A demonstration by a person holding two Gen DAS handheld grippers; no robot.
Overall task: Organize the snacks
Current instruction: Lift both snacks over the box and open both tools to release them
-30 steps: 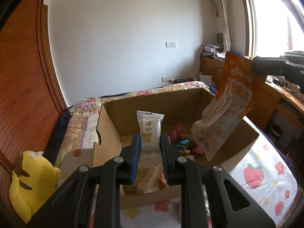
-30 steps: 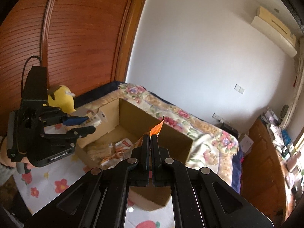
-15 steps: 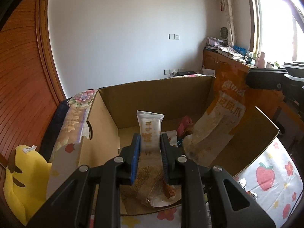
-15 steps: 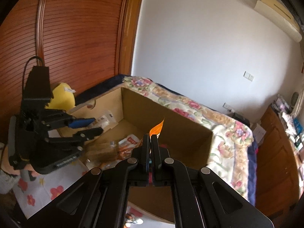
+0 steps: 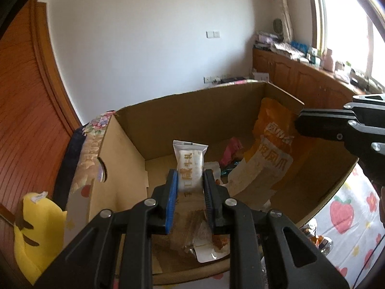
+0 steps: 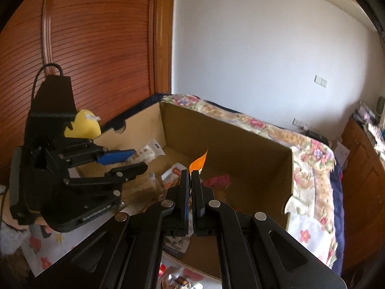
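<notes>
My left gripper is shut on a white snack bar packet, held upright over the near part of an open cardboard box. My right gripper is shut on the top edge of an orange and white snack bag; only an orange corner shows between its fingers. The bag hangs down inside the box at its right side. From the right wrist view the left gripper reaches in over the box's left wall. Several loose snacks, one pink, lie on the box floor.
The box stands on a bed with a strawberry-print sheet and a floral quilt. A yellow plush toy lies left of the box. More snack packets lie outside its front right corner. A wooden wardrobe is at the left.
Both grippers have come down and forward toward the box. The orange bag, earlier hanging above the box's rim, now hangs inside it; the white packet sits lower over the box.
</notes>
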